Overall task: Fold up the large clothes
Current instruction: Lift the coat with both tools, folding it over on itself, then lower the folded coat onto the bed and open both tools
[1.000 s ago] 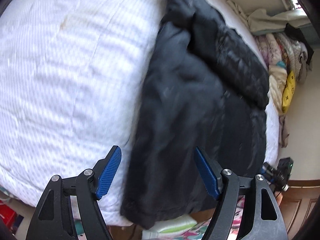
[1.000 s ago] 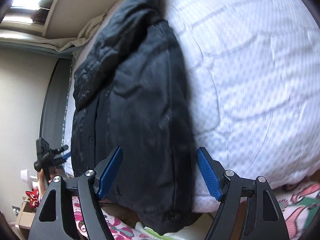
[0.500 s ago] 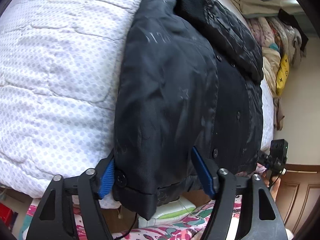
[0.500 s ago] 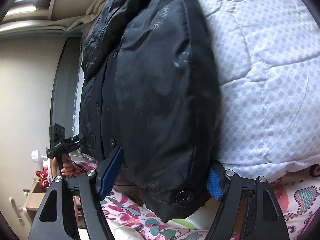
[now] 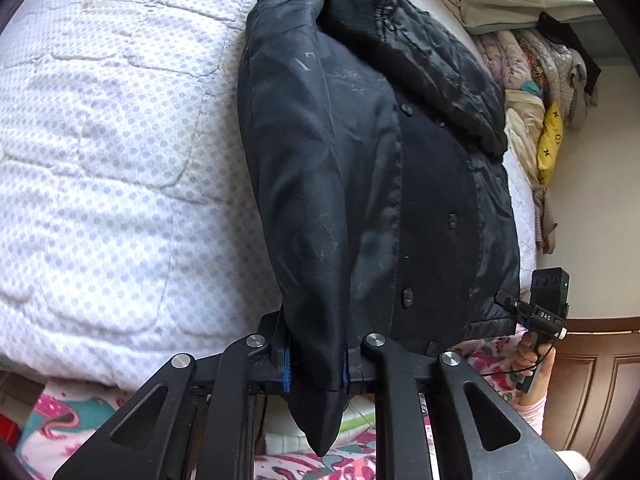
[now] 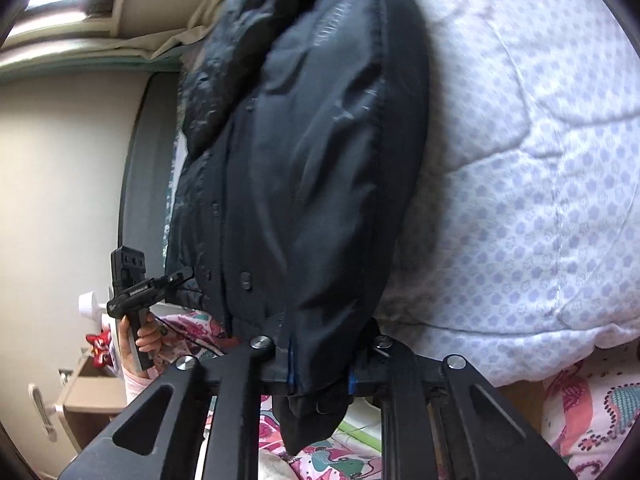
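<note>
A black buttoned jacket [image 5: 360, 184] lies lengthwise on a white quilted bed [image 5: 104, 168], its hem hanging over the near edge. My left gripper [image 5: 316, 364] is shut on the hem's left corner, cloth bunched between the blue pads. In the right wrist view the same jacket [image 6: 320, 168] fills the middle, and my right gripper [image 6: 320, 368] is shut on the hem's right corner. Each gripper shows in the other's view, held in a hand: the right one [image 5: 544, 312] and the left one [image 6: 132, 284].
A pile of folded clothes and a yellow pillow [image 5: 548, 144] sits at the bed's far right. A floral sheet [image 5: 60, 424] hangs below the quilt edge. A dark headboard [image 6: 148, 168] and a cardboard box [image 6: 92, 392] stand beside the bed on the left.
Both grippers moved in onto the jacket's near hem and went from wide open to shut on the cloth, one at each corner.
</note>
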`<state>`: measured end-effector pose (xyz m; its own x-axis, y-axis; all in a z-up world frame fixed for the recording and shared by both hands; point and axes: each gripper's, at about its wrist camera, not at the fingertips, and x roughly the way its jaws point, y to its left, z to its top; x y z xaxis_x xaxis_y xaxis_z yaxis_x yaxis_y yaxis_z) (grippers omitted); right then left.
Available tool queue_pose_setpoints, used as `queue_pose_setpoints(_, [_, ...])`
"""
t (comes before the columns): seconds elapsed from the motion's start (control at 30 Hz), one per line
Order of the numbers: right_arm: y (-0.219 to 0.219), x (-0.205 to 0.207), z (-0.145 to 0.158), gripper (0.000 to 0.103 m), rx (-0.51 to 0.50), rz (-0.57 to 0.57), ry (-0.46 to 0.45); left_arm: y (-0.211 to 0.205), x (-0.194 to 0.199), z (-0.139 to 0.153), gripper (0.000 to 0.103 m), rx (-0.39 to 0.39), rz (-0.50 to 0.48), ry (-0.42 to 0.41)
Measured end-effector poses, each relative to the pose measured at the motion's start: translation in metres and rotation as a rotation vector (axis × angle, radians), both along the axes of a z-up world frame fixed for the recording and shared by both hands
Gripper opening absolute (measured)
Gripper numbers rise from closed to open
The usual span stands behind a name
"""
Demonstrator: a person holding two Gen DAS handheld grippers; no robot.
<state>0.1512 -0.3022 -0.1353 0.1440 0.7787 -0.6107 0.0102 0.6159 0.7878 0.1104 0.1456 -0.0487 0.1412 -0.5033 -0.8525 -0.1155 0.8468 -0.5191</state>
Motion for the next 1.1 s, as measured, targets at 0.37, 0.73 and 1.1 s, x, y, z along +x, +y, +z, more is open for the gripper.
queue_pose_setpoints(0.37, [-0.015, -0.024, 0.028, 0.011, 0.042, 0.004, -0.049, -0.001, -0.049, 0.031, 0.018, -0.07, -0.005, -0.047])
queue_pose_setpoints(0.73, [-0.037, -0.055, 0.047, 0.01, 0.062, -0.02, -0.091, -0.002, -0.087, 0.043, 0.016, -0.132, 0.017, -0.081])
queue_pose_setpoints(1.1, [-0.036, -0.037, 0.074, 0.009, 0.084, -0.004, -0.195, -0.012, -0.053, 0.077, 0.015, -0.13, 0.009, -0.166])
